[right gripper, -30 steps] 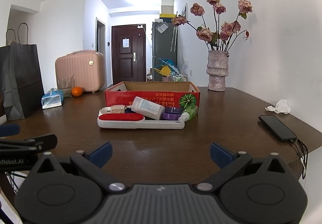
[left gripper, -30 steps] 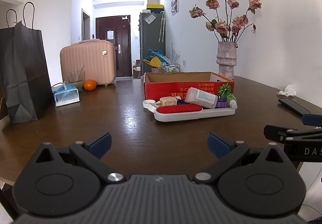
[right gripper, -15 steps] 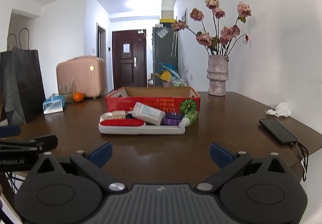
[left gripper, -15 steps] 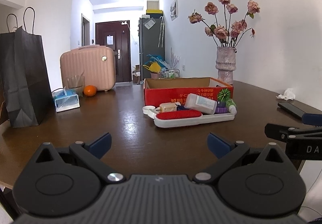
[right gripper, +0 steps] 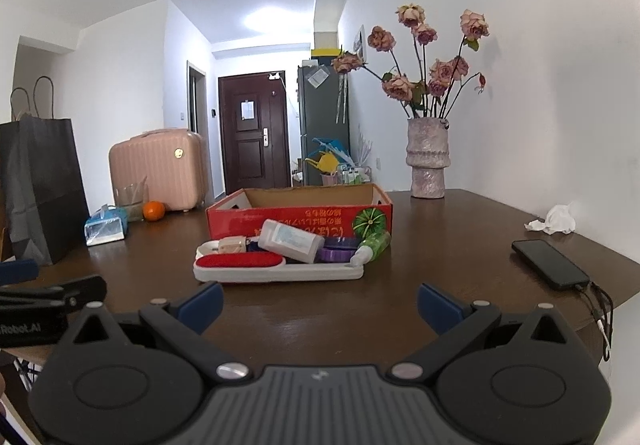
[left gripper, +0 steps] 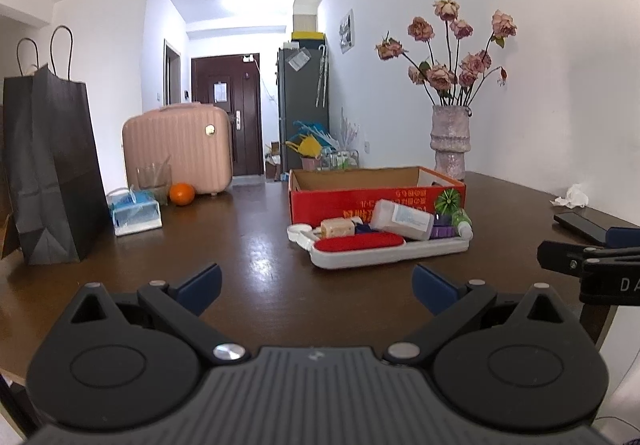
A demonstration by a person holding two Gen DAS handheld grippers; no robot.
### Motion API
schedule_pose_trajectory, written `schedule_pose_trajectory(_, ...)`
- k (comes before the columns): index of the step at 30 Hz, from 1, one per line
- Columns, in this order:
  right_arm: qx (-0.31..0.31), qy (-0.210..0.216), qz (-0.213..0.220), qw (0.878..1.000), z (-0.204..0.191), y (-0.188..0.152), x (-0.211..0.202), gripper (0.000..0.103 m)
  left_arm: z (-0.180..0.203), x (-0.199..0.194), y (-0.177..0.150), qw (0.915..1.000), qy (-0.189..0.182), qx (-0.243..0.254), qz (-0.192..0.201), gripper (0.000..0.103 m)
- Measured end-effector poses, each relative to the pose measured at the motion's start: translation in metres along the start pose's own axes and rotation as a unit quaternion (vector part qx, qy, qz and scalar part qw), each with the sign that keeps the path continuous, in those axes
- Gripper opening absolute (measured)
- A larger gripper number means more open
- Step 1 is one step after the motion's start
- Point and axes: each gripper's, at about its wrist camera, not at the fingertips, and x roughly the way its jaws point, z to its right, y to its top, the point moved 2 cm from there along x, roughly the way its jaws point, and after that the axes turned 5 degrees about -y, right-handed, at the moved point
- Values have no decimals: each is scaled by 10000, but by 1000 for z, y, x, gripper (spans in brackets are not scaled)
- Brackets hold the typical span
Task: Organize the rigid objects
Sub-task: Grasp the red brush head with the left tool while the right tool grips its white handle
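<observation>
A white lint brush with a red pad (left gripper: 358,244) (right gripper: 239,260) lies on the brown table in front of an open red cardboard box (left gripper: 376,189) (right gripper: 298,211). Behind the brush lie a white bottle (left gripper: 401,220) (right gripper: 291,240), a small beige block (left gripper: 337,228) (right gripper: 232,245), a purple item (right gripper: 338,253) and a green tube (right gripper: 374,245). My left gripper (left gripper: 316,281) is open and empty, near the table's front edge. My right gripper (right gripper: 319,301) is open and empty, also short of the pile. The box looks empty as far as I see.
A black paper bag (left gripper: 48,173), a tissue pack (left gripper: 134,211), an orange (left gripper: 182,194), a glass and a pink suitcase (left gripper: 178,149) stand at the left. A vase of dried roses (right gripper: 427,161) stands back right. A phone with cable (right gripper: 550,263) and crumpled tissue (right gripper: 558,221) lie right.
Both views have tilted slightly upward, so the pile and box sit lower in the frames. Nothing on the table moved and both grippers stay open.
</observation>
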Motion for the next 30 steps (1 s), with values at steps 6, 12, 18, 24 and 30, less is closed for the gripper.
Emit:
schedule_pose_trajectory(6,-1,-34,-101,9999,4,-2,11,103,-3,15,5,9999,-20,111,-78,103)
schedule_pose_trajectory(12,5,67,-619,9981,14,-1,37,103,-6,42,13,9981,-46,65,-617,103)
schedule_pose_trajectory(18,-336,206,-1337,9902,20,9,62,103,-17,75,9,9834,-308,-47,-1789,103)
schedule_pose_trajectory(24,-372,410,-1754,9829,31,19,90,103,-33,105,12,9717,-312,-291,-2322,103)
schedule_pose_trajectory(30,-266,744,-1996,9767,47,28,128,103,-51,142,28,9636,-345,-531,-2597,103)
